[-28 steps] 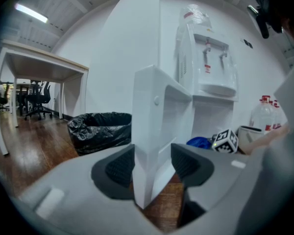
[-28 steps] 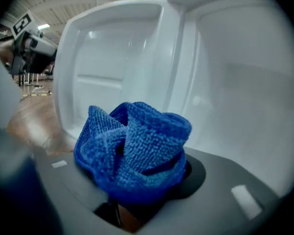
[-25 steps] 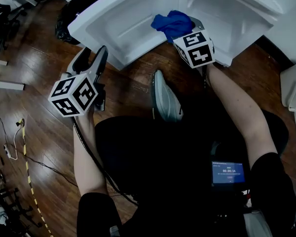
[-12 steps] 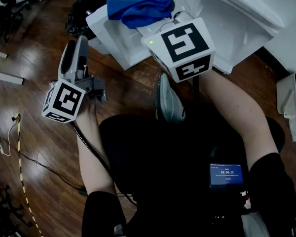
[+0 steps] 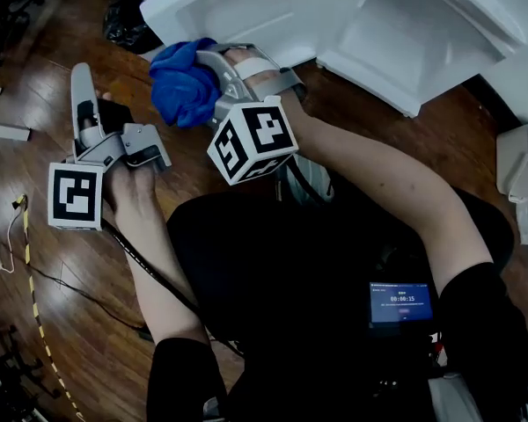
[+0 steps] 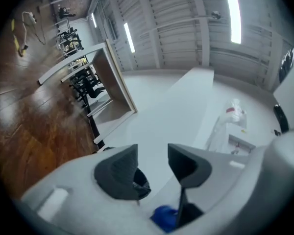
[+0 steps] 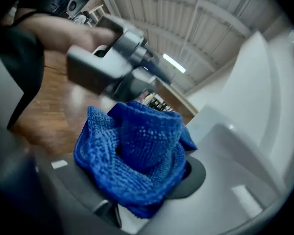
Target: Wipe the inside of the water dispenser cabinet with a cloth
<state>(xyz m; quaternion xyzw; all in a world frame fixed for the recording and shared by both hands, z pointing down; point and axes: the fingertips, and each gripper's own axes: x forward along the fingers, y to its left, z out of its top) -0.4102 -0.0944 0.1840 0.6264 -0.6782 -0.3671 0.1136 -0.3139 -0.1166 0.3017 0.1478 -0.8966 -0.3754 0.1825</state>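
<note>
My right gripper (image 5: 196, 84) is shut on a bunched blue cloth (image 5: 181, 84), held over the wooden floor just in front of the white water dispenser cabinet (image 5: 396, 38). In the right gripper view the cloth (image 7: 137, 151) covers both pads of the right gripper (image 7: 134, 177). My left gripper (image 5: 95, 90) is just left of the cloth and points away from me. Its jaws have just been closing, but a gap remains in the left gripper view (image 6: 152, 153) and nothing is between them.
A black bag (image 5: 123, 20) lies on the floor left of the cabinet. Cables and striped tape (image 5: 31, 262) run along the floor at left. A white appliance (image 5: 519, 161) stands at the right edge. The person's shoe (image 5: 312, 178) is below the right wrist.
The right gripper has carried the cloth out of the cabinet, leftward and toward me, and rolled. The left gripper has shifted left and rolled, and its jaws look narrower.
</note>
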